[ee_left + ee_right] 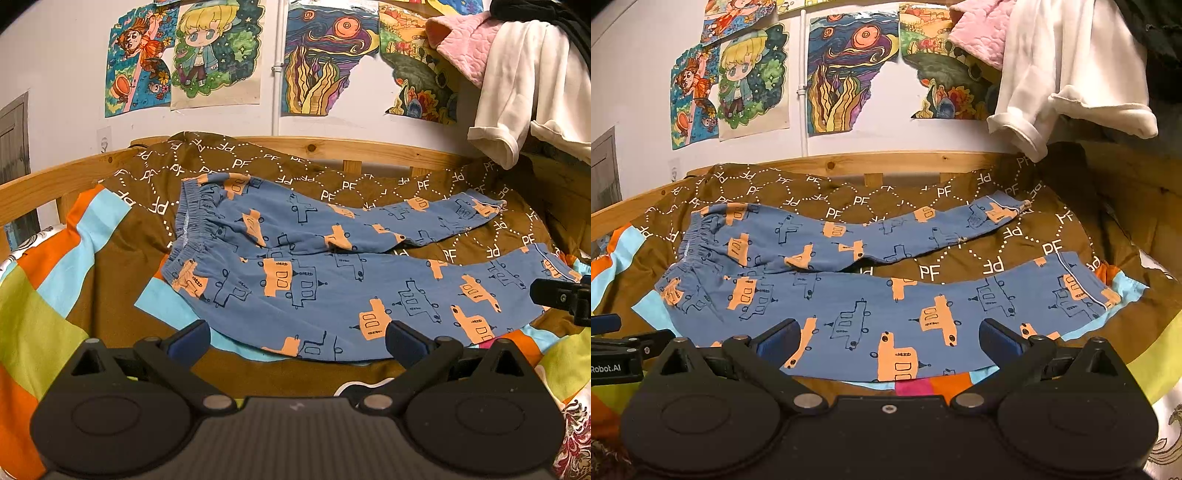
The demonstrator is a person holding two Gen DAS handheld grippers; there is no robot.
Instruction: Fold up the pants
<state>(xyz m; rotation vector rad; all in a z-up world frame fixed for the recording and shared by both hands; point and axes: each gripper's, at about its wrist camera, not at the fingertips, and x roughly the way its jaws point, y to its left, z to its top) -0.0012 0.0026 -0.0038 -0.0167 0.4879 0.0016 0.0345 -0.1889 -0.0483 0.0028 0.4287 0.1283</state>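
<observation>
Blue pants (pixel 314 280) with orange house prints lie spread flat on a brown patterned blanket (pixel 258 166), waistband at the left, both legs running to the right and apart. They also show in the right wrist view (pixel 886 295). My left gripper (pixel 297 338) is open and empty, just above the near edge of the lower leg near the waist side. My right gripper (pixel 888 338) is open and empty, over the near edge of the lower leg toward the cuff. The right gripper shows at the right edge of the left wrist view (pixel 561 295).
A wooden bed rail (pixel 332 147) runs behind the blanket. A white garment (pixel 524 85) and a pink one (pixel 465 40) hang at the upper right. Drawings (pixel 218 55) cover the wall. A multicoloured striped sheet (pixel 44 295) lies at the left and front.
</observation>
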